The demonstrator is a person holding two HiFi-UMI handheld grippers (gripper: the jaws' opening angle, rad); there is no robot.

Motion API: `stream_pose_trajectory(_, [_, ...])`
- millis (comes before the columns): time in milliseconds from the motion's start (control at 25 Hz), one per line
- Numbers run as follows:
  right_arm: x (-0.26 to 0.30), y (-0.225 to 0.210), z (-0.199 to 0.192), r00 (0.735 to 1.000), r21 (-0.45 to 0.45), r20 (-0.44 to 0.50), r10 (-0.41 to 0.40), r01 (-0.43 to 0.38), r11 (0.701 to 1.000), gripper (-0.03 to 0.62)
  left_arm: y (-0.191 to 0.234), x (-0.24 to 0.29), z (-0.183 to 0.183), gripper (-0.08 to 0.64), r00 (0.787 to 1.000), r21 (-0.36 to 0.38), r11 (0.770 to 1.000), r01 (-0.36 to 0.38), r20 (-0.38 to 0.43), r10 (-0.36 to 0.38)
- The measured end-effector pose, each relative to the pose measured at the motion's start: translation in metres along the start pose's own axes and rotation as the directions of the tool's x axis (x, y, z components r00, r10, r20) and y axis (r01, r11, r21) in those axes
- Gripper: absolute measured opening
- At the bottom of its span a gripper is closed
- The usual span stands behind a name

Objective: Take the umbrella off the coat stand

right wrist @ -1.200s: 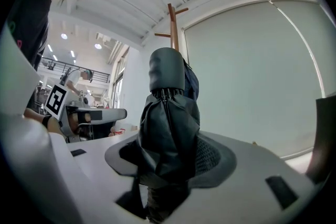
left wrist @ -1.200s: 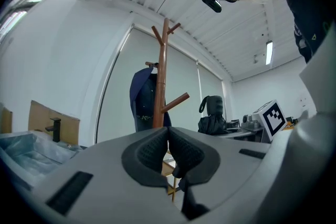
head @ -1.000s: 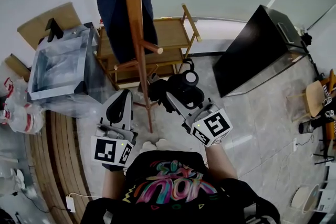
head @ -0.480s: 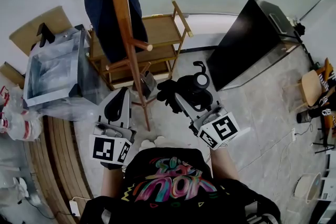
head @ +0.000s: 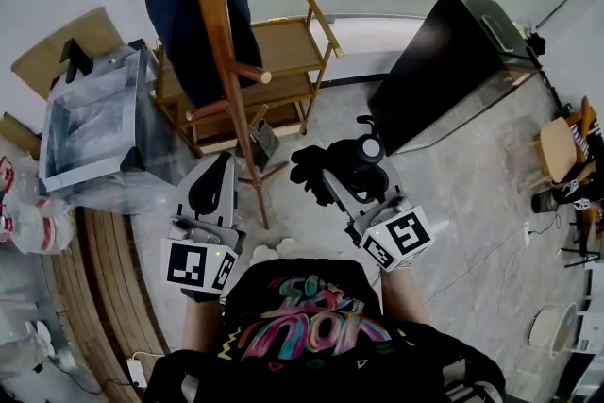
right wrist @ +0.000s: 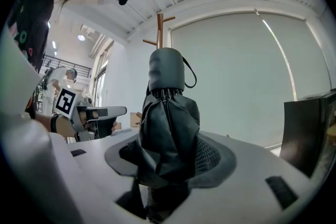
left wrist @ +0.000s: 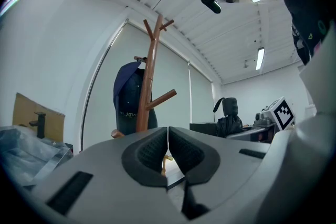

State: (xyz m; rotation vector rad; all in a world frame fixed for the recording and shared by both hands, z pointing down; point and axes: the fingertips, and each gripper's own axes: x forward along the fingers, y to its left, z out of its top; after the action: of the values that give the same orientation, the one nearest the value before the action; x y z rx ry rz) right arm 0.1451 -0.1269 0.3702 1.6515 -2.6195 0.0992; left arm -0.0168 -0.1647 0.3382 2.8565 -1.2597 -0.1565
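Observation:
A folded black umbrella (head: 342, 167) stands upright in my right gripper (head: 345, 182), which is shut on its canopy; its handle and wrist loop (right wrist: 167, 68) rise above the jaws (right wrist: 167, 157). It hangs clear of the wooden coat stand (head: 219, 42), to the stand's right. A dark blue jacket (head: 189, 24) still hangs on the stand (left wrist: 149, 89). My left gripper (head: 211, 189) is shut and holds nothing (left wrist: 168, 148), just in front of the stand's base. The umbrella (left wrist: 228, 118) shows far right in the left gripper view.
A wooden shelf rack (head: 283, 71) stands behind the coat stand. A clear-wrapped box (head: 90, 123) lies to the left, a black cabinet (head: 453, 61) to the right. A curved wooden bench edge (head: 104, 269) runs at lower left. Chairs (head: 557, 151) sit far right.
My right gripper has carried the umbrella to the right, farther from the coat stand. The left gripper has stayed in place.

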Motion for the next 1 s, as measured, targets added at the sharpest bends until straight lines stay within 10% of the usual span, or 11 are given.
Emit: stream_pose_trajectory(1000, [0.0003, -0.0073, -0.0097, 1.000, 0.013, -0.004, -0.017, 0.017, 1.000, 0.250, 0.0007, 0.0050, -0.0066, 0.028, 1.000, 0.000, 1.000, 0.006, -0.008, -0.006])
